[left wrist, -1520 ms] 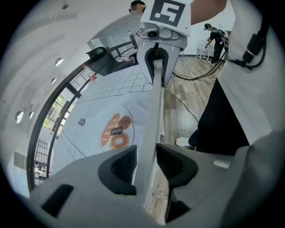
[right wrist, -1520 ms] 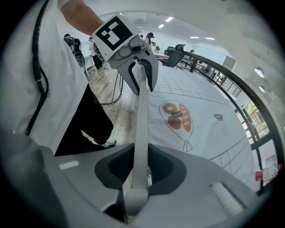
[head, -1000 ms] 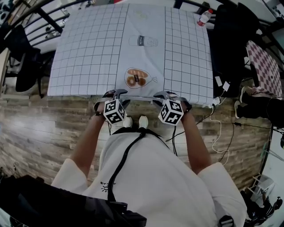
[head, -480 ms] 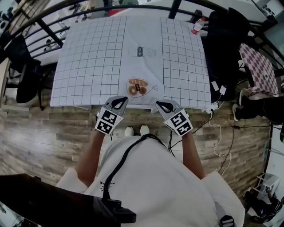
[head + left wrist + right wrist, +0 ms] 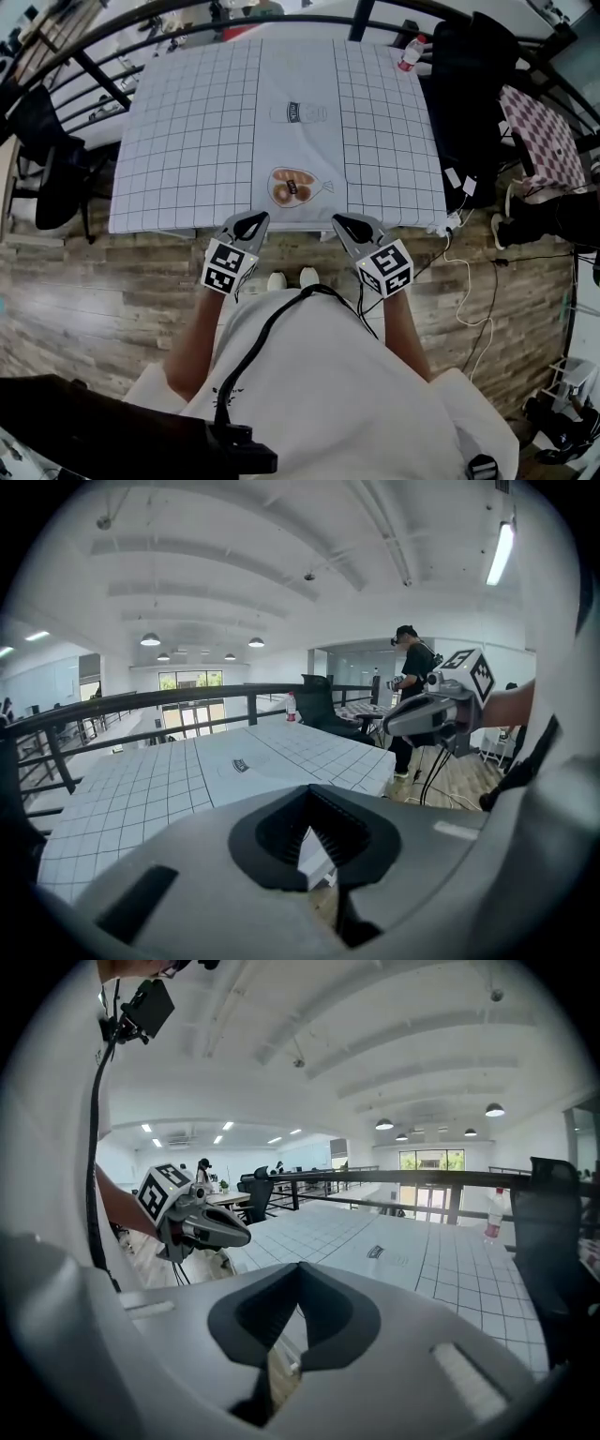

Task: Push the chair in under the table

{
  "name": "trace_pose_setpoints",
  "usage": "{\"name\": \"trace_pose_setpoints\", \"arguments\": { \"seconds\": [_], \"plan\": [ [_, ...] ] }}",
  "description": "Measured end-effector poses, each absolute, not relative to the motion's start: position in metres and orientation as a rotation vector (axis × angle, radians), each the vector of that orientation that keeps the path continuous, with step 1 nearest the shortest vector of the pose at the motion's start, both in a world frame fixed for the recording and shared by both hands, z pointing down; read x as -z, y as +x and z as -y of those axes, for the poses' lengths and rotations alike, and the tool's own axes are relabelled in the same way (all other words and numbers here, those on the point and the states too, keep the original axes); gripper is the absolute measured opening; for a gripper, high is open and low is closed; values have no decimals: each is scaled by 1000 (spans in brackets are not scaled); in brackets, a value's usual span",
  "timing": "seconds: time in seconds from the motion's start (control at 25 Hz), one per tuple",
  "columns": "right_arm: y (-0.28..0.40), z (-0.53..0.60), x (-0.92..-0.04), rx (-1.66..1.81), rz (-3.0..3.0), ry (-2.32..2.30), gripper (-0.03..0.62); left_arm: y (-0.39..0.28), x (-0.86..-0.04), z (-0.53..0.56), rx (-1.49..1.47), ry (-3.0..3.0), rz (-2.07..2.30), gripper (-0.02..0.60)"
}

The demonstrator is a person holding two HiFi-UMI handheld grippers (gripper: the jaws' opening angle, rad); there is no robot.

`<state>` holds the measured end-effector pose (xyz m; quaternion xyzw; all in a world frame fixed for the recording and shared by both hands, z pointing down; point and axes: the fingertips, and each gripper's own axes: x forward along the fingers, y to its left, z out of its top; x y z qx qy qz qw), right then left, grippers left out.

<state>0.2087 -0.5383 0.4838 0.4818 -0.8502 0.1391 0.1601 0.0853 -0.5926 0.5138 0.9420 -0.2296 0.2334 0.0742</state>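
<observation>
The table [image 5: 187,141] wears a white gridded cloth with a bread print [image 5: 292,186] near its front edge. No part of the chair shows in any view; the space under the cloth is hidden. My left gripper [image 5: 255,221] hovers just before the table's front edge, shut and holding nothing. My right gripper [image 5: 339,223] hangs beside it, likewise shut and holding nothing. In the left gripper view the closed jaws [image 5: 312,803] point over the cloth [image 5: 141,789], with the right gripper [image 5: 436,714] alongside. The right gripper view shows its closed jaws [image 5: 298,1274] and the left gripper [image 5: 202,1222].
A black office chair [image 5: 52,159] stands left of the table. A dark chair hung with clothes [image 5: 478,103] stands at the right. A water bottle [image 5: 410,54] sits at the far right corner. Cables [image 5: 469,291] lie on the wooden floor. A railing runs behind the table.
Both grippers have come off the chair's metal back rail at the table's edge, risen and rolled, jaws shut. The rail no longer shows.
</observation>
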Motion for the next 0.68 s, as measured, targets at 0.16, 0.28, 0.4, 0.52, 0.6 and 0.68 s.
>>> {"name": "trace_pose_setpoints", "arguments": {
  "seconds": [0.16,0.28,0.4,0.52,0.6,0.68],
  "plan": [
    [208,538,-487,-395,2410,1363,5,80,-519,593,-726,2814,691,8],
    [209,537,-490,-398,2401,1353,5,81,-523,591,-740,2798,673,8],
    [208,535,-494,-396,2394,1342,5,83,-526,590,-733,2792,674,6],
    [211,535,-495,-399,2393,1341,5,86,-527,590,-732,2793,685,6],
    [213,535,-495,-401,2391,1340,5,88,-529,590,-742,2795,681,6],
    [215,534,-495,-403,2390,1340,5,90,-531,589,-752,2794,672,6]
  ]
}}
